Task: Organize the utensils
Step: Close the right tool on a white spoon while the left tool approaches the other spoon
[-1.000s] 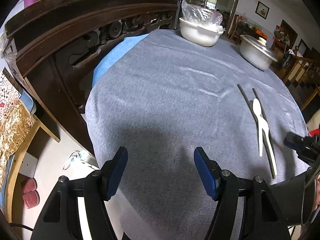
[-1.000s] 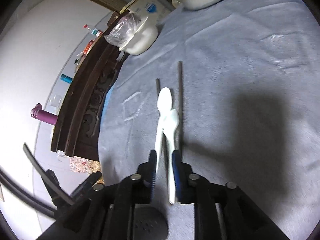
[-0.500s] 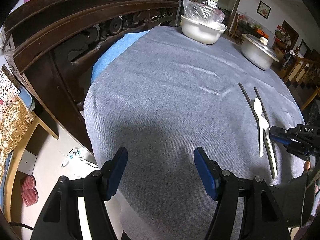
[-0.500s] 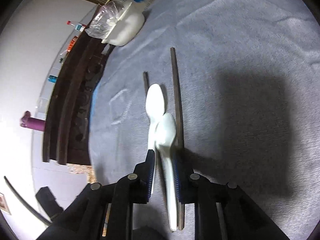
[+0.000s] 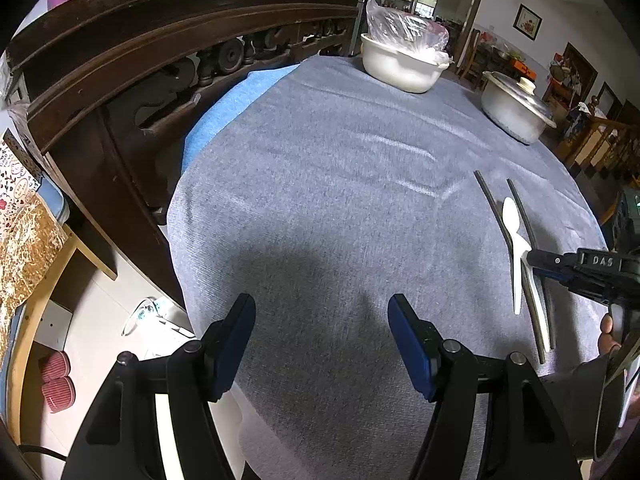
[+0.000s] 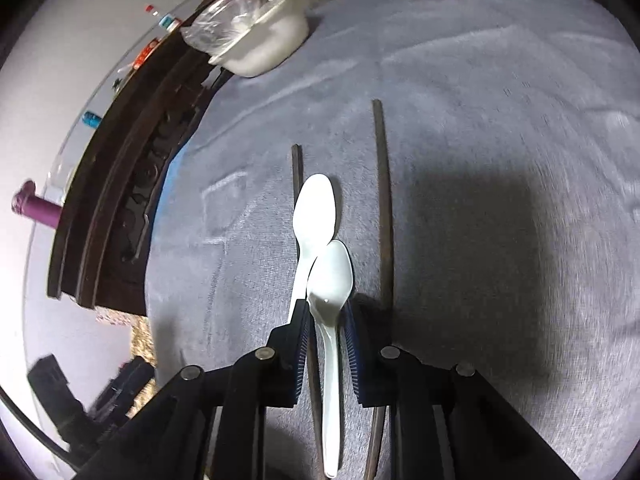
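Two white plastic spoons lie on the grey-covered table (image 5: 320, 184) between a pair of dark chopsticks. The nearer spoon (image 6: 330, 280) overlaps the handle of the farther spoon (image 6: 314, 210), and its handle runs back between the jaws of the right tool (image 6: 326, 316). Those jaws have just been closing and now stand narrow on either side of the handle — whether the pads already press it I cannot tell. One chopstick (image 6: 297, 172) lies left of the spoons, the other chopstick (image 6: 384, 184) to their right.

From the left view the right tool comes in from the edge, angled down, with a fingertip of the person's hand (image 5: 608, 330) showing behind it. The white letters "DAS" are on its black body.

The left tool (image 5: 322, 342) hangs tilted down over bare cloth near the table's edge, jaws wide apart, nothing between them.

Farther back stand a white bowl (image 5: 400, 68) holding a clear plastic bag and a lidded white pot (image 5: 516, 108). A carved dark wooden chair back (image 5: 160, 52) curves along the table — beyond it, a room with a doorway and shelves.
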A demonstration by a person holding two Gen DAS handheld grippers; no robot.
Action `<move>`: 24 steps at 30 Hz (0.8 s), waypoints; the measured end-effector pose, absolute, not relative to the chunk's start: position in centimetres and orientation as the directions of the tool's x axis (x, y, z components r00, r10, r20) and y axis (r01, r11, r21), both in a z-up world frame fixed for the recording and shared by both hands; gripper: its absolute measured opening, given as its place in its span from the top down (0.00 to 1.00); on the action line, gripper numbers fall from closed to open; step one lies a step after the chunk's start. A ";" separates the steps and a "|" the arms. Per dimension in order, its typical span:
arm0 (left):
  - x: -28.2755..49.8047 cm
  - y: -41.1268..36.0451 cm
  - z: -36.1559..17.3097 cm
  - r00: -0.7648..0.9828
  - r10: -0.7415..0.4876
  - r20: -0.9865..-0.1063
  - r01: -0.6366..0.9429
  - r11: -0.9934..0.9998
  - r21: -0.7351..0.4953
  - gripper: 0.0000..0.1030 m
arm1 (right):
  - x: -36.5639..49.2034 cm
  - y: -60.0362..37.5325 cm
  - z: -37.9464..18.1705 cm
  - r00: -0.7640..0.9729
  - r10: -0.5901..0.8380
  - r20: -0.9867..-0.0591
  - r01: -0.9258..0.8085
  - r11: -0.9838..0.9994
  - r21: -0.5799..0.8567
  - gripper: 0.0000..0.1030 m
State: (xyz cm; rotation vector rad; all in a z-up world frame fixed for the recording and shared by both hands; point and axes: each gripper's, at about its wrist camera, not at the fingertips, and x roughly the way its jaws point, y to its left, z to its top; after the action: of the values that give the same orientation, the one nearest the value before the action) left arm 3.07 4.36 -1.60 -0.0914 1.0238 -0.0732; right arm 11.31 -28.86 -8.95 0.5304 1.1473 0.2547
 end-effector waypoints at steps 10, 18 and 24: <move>5.1 3.6 -0.9 0.540 -0.106 -0.835 0.065 0.994 -0.084 0.33 | 10.4 -29.9 -9.1 0.466 0.403 -0.788 0.076 0.869 0.490 0.99; 9.8 -0.7 -0.2 0.534 -0.253 -0.807 0.242 0.960 -0.141 0.33 | 9.7 -32.8 -9.4 0.481 0.409 -0.775 0.132 0.840 0.526 0.99; 14.0 -6.6 -0.9 0.429 -0.415 -0.803 0.445 0.870 -0.212 0.33 | 9.5 -34.0 -10.2 0.482 0.472 -0.738 0.144 0.789 0.598 0.98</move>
State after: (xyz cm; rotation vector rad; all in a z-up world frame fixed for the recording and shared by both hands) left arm 14.01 -6.58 -0.86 0.0345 0.9918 -0.5370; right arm 9.46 -34.05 -10.19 0.6612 1.0681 0.2188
